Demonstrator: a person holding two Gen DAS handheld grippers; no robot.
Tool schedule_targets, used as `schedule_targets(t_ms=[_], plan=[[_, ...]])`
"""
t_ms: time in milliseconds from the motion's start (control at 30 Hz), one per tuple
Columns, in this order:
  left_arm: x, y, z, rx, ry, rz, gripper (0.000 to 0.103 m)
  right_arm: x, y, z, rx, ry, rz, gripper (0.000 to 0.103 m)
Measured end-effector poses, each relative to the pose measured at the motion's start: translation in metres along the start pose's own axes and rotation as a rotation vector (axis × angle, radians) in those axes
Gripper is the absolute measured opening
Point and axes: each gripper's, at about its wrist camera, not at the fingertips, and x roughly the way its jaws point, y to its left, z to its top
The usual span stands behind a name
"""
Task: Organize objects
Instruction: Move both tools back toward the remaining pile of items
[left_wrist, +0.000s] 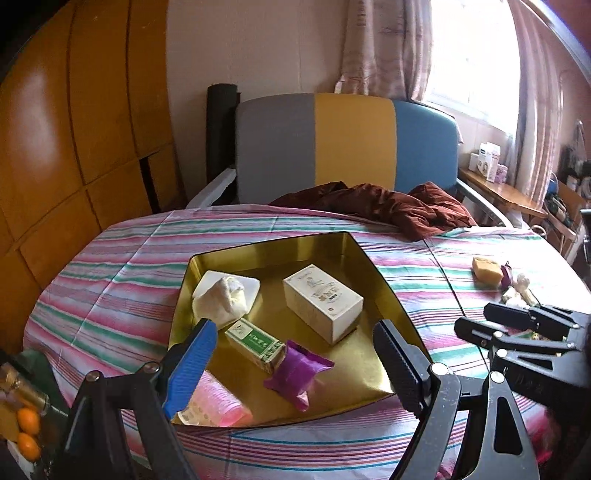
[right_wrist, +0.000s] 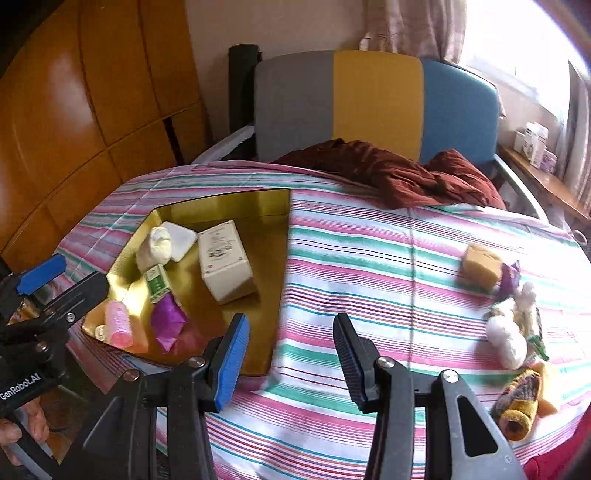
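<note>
Left gripper (left_wrist: 295, 354): jaws spread wide, holding nothing, hovering over the near edge of the shallow gold metal tray (left_wrist: 347, 245) on the striped pink-green tablecloth (left_wrist: 110, 273).

Tray contents, left to right from this gripper: pink ribbed plastic roller (left_wrist: 216, 400) under its left finger; cream cloth bundle (left_wrist: 221, 301) on a white square dish (left_wrist: 249, 284) ahead-left; green rectangular carton (left_wrist: 255, 343) and purple crinkled wrapper (left_wrist: 297, 371) between the fingers; cream printed box (left_wrist: 322, 302) ahead.

Right gripper (right_wrist: 291, 354): jaws apart, empty, over bare cloth just right of the tray. Well to its right lie a yellow sponge block (right_wrist: 480, 266), white fluffy pieces (right_wrist: 508, 338) and a yellow-purple knitted roll (right_wrist: 521, 402).
</note>
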Motion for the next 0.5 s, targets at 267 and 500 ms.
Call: schedule_targets(t_ms=[267,500], plan=[[-0.001,-0.027,0.005,0.073,-0.014,-0.036,0.087,-0.014,-0.055,-0.005,0.105,-0.015,-0.082,0.048],[0.006,-0.064,0.007,0.157,-0.003,-0.116,0.087,-0.039,-0.12,-0.019,0.224,-0.022,-0.175,0.048]])
